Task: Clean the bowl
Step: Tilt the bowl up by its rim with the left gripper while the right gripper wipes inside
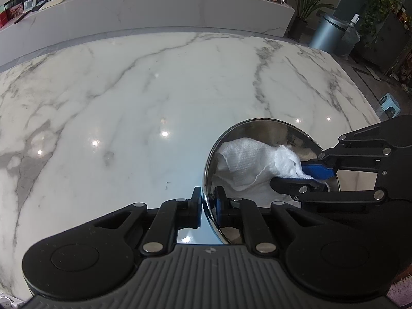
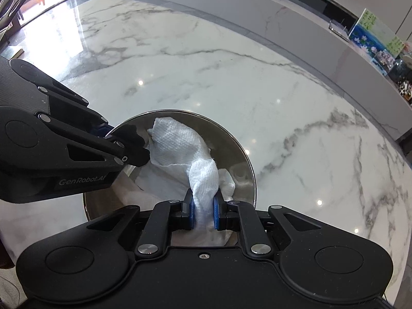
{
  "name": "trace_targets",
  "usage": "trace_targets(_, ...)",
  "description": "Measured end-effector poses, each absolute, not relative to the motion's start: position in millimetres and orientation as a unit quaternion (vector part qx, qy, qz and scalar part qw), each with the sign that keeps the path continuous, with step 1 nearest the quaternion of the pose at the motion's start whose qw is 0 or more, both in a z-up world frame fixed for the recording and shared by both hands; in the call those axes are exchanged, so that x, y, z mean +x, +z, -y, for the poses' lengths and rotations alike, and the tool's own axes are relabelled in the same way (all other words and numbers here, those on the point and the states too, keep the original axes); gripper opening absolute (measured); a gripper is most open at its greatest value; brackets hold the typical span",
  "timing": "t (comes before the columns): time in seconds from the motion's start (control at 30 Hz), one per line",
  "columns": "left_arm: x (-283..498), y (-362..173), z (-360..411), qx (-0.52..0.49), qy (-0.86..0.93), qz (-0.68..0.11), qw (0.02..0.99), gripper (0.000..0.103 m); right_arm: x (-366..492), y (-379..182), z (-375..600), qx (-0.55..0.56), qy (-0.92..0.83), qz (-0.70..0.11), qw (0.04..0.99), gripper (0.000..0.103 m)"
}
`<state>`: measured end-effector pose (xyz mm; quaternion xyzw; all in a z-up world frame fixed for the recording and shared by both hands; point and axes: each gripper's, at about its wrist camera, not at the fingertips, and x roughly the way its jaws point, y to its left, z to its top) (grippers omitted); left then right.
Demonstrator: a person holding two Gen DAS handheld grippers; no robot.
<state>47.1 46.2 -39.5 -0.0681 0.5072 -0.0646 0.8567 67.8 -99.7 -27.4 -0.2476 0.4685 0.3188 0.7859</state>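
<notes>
Left gripper (image 1: 209, 207) jaws pinch bowl (image 2: 239, 159) rim; right gripper (image 2: 203, 212) clamps paper towel (image 2: 175, 139) inside, wiping; next, sweep around wall.

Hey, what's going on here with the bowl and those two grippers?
A person is wiping out a steel bowl on a marble table. The left hand-held gripper clamps the bowl's rim to steady it. The right hand-held gripper pinches a white paper towel that lies inside the bowl, mid-wipe.
</notes>
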Motion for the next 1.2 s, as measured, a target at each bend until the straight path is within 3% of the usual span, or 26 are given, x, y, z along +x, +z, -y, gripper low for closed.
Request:
trace_targets(0.13,46,-38,-48,-0.084,-0.062,-0.506,0.856,0.011,69,-27,102,-0.233,0.313,-0.477,0.787,0.011)
trace_targets(0.2,45,-36,-49,-0.095,-0.061,-0.505,0.856,0.025,68,-28,101,-0.234,0.312,-0.476,0.788,0.011)
trace_targets(0.3,39,-32,-49,-0.102,-0.059,-0.5,0.858,0.036,68,-28,102,-0.231,0.311,-0.476,0.79,0.011)
trace_targets(0.5,32,-35,-51,-0.122,-0.054,-0.509,0.85,0.038,69,-29,104,-0.221,0.311,-0.479,0.791,0.011)
trace_targets(0.67,32,-37,-48,-0.116,-0.053,-0.515,0.848,0.038,72,-28,108,-0.201,0.312,-0.484,0.792,0.011)
trace_targets(0.73,32,-37,-45,-0.109,-0.055,-0.515,0.849,0.034,74,-28,111,-0.192,0.312,-0.487,0.792,0.011)
trace_targets(0.8,31,-36,-43,-0.102,-0.056,-0.514,0.85,0.025,74,-28,111,-0.192,0.313,-0.488,0.792,0.011)
trace_targets(1.2,36,-30,-40,-0.086,-0.068,-0.504,0.856,0.018,73,-28,119,-0.161,0.31,-0.501,0.792,0.011)
